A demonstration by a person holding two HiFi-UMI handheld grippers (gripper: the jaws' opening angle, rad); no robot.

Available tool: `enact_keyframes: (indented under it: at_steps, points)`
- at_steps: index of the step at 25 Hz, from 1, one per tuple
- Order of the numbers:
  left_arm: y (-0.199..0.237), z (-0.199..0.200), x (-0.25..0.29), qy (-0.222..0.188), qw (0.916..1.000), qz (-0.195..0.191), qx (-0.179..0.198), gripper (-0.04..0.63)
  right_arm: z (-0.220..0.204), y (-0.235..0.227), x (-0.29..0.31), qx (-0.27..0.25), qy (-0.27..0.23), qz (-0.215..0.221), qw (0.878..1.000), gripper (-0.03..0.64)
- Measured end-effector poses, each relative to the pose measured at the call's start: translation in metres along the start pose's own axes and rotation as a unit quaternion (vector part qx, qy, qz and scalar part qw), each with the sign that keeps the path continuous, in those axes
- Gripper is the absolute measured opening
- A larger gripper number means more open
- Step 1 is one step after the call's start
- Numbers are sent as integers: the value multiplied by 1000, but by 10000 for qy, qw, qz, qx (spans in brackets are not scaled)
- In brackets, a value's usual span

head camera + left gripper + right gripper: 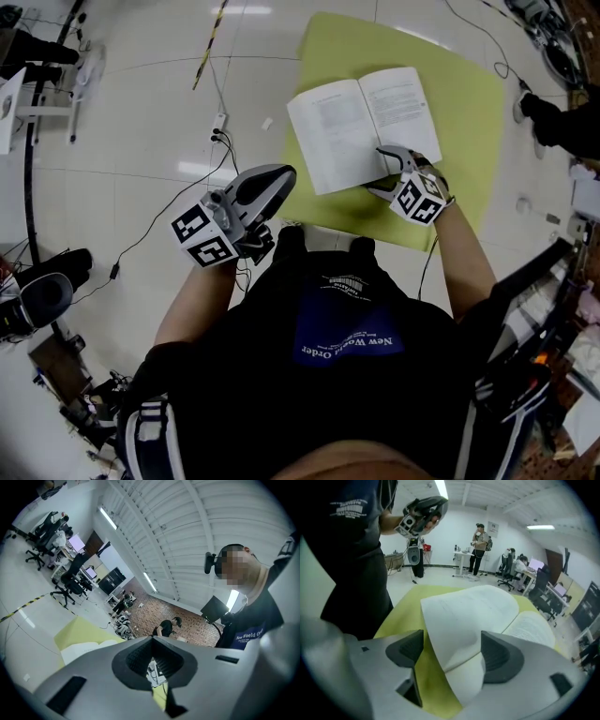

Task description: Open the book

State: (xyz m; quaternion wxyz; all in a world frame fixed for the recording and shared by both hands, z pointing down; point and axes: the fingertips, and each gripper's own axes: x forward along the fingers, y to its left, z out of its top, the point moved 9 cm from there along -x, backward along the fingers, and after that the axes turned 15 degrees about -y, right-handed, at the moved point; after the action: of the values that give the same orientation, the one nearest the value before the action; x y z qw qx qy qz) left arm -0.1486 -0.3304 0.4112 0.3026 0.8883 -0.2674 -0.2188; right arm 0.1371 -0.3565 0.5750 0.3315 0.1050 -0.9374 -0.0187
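Yellow-green mat [469, 112] — flat, open paper book [361, 122]

From the head view I can't read the print on the book [361, 122]; it's too small. My right gripper [384, 171] covers the near edge of its right-hand page. In the left gripper view, the left gripper [152, 663] blocks most of the book and the yellow mat [77, 632], so I see only slivers.

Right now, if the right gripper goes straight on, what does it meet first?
The lifted page of the book, curling up between the open jaws of the right gripper; pads look clear of it, though depth is hard to judge.
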Motion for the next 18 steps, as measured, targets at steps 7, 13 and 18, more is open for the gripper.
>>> enact_keyframes:
  at_steps: [7, 13, 18]
  points:
    - [-4, 2, -3, -3, 10000, -24, 7, -5, -8, -6, -5, 838, -149, -260, 9960, 373]
    - [-12, 2, -6, -6, 10000, -32, 7, -5, -29, -5, -24, 2652, -1024, -398, 9579, 334]
    - [-11, 4, -4, 7, 10000, -27, 24, -5, -37, -3, -28, 3285, -1399, -443, 9331, 281]
